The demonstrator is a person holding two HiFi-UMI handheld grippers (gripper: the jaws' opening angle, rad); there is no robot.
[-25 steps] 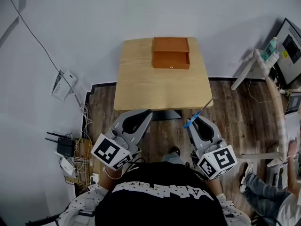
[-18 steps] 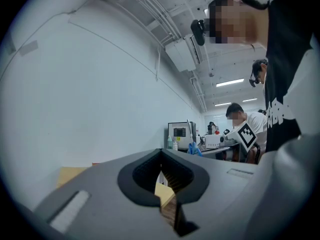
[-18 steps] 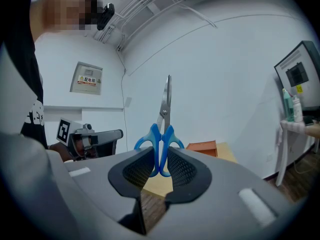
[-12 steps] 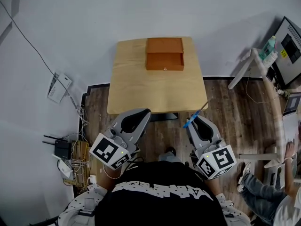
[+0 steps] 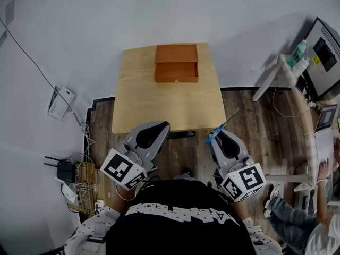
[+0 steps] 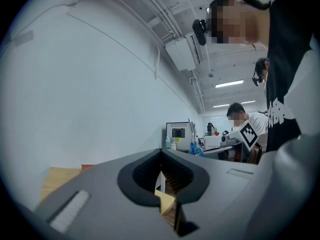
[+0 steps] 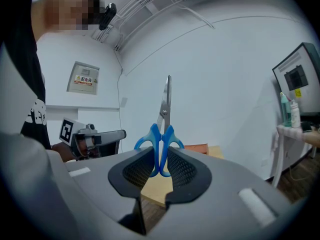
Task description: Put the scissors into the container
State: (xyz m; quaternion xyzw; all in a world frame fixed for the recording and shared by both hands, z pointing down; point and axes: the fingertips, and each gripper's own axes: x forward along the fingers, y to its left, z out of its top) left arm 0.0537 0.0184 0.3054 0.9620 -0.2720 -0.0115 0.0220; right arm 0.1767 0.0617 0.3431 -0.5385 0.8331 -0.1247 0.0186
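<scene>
With right gripper [image 5: 217, 134] clenched on the blue handles of the scissors [image 7: 163, 115], blades up, and left gripper [image 5: 163, 127] closed on nothing, carry steadily toward the orange container [image 5: 177, 64] at upper middle on the table [image 5: 159, 105], releasing only over its opening.

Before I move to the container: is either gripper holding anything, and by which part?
Right gripper holds the scissors by their blue handles; left gripper holds nothing.

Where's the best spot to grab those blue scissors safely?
By the blue handle loops, squeezed from both sides, as the right tool does. The scissors stand upright, closed blades pointing up and away from the tool, so the loops are the blunt, wide part.
</scene>
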